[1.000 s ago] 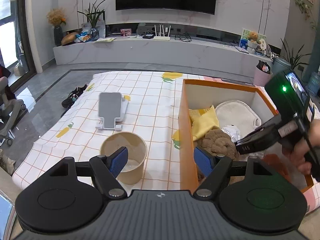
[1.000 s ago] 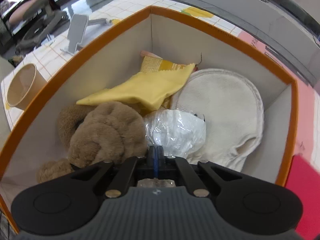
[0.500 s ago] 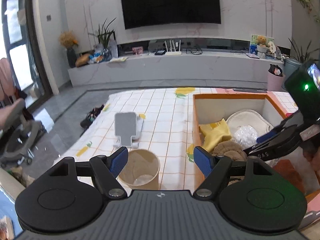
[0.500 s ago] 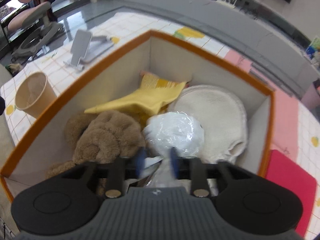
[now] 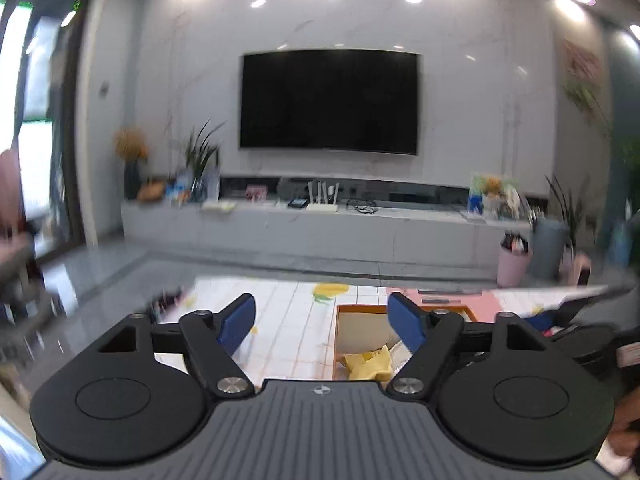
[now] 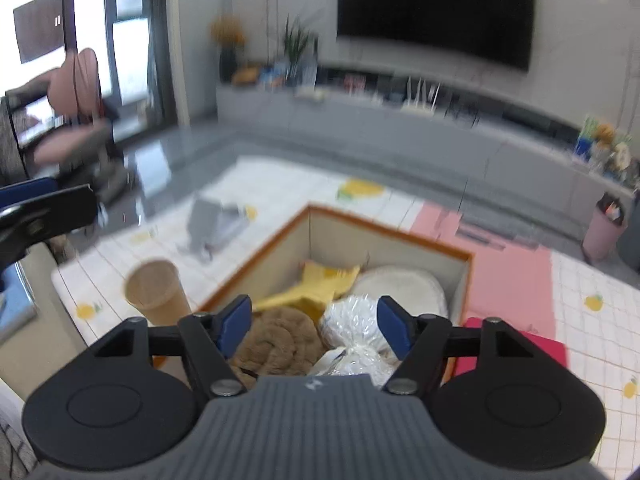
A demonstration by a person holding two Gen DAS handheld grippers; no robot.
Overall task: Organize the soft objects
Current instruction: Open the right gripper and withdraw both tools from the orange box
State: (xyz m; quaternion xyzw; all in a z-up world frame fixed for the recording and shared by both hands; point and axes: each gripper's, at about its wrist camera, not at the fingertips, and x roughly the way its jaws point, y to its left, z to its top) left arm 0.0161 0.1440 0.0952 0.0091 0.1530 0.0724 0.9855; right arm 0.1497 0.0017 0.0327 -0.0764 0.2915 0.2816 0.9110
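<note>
An orange-rimmed box (image 6: 384, 226) on the checked tablecloth holds a brown plush toy (image 6: 276, 344), a yellow cloth (image 6: 316, 284), a white round pad (image 6: 404, 286) and a clear plastic-wrapped bundle (image 6: 352, 322). My right gripper (image 6: 316, 326) is open and empty, raised above the box's near side. My left gripper (image 5: 322, 322) is open and empty, lifted high and tilted up toward the room; the box (image 5: 360, 308) and yellow cloth (image 5: 368, 362) show low in its view.
A paper cup (image 6: 156, 292) stands left of the box. A grey phone stand (image 6: 208, 220) lies further back on the cloth. A red flat item (image 6: 532, 344) lies right of the box. A TV wall and low cabinet are behind.
My right gripper opened, let go of the plastic-wrapped bundle in the box and rose back. My left gripper lifted and tilted up away from the table.
</note>
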